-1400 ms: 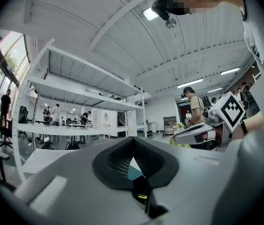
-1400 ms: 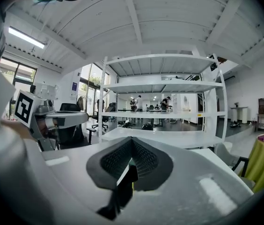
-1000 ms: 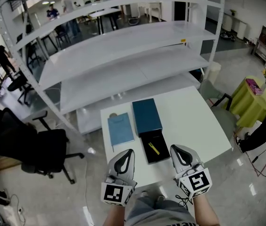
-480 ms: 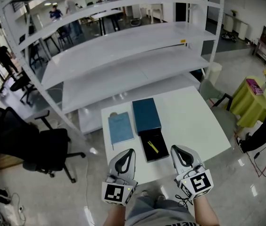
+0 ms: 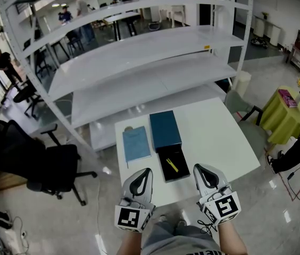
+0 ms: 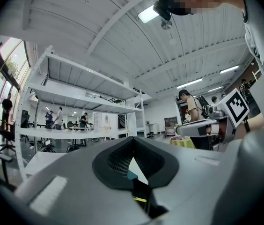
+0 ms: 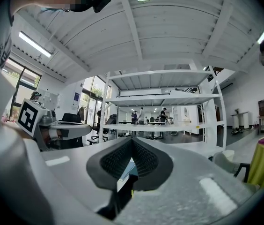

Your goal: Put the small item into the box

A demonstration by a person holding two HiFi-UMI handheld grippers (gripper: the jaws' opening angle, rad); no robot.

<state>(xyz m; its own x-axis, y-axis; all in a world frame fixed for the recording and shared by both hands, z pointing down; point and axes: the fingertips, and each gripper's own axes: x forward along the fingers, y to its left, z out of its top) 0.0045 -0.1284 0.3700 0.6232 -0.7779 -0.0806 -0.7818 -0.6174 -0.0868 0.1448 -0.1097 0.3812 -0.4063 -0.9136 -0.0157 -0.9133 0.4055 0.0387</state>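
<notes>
Now, left gripper [image 5: 147,171]: lower centre-left of the frame, jaws together at the tips, gripping nothing.
Right gripper [image 5: 197,167]: lower centre-right, jaws likewise closed, empty.
Small item [image 5: 172,165]: yellow, perhaps a pen, lying inside the black box [image 5: 178,173], mid-frame.
Table [image 5: 214,137]: white; teal case [image 5: 165,130] touches the box's upper end, light blue board [image 5: 136,144] lies left.

Small item [image 5: 172,165] in box [image 5: 178,173] (lid [image 5: 165,130] behind, booklet [image 5: 136,144] left)
</notes>
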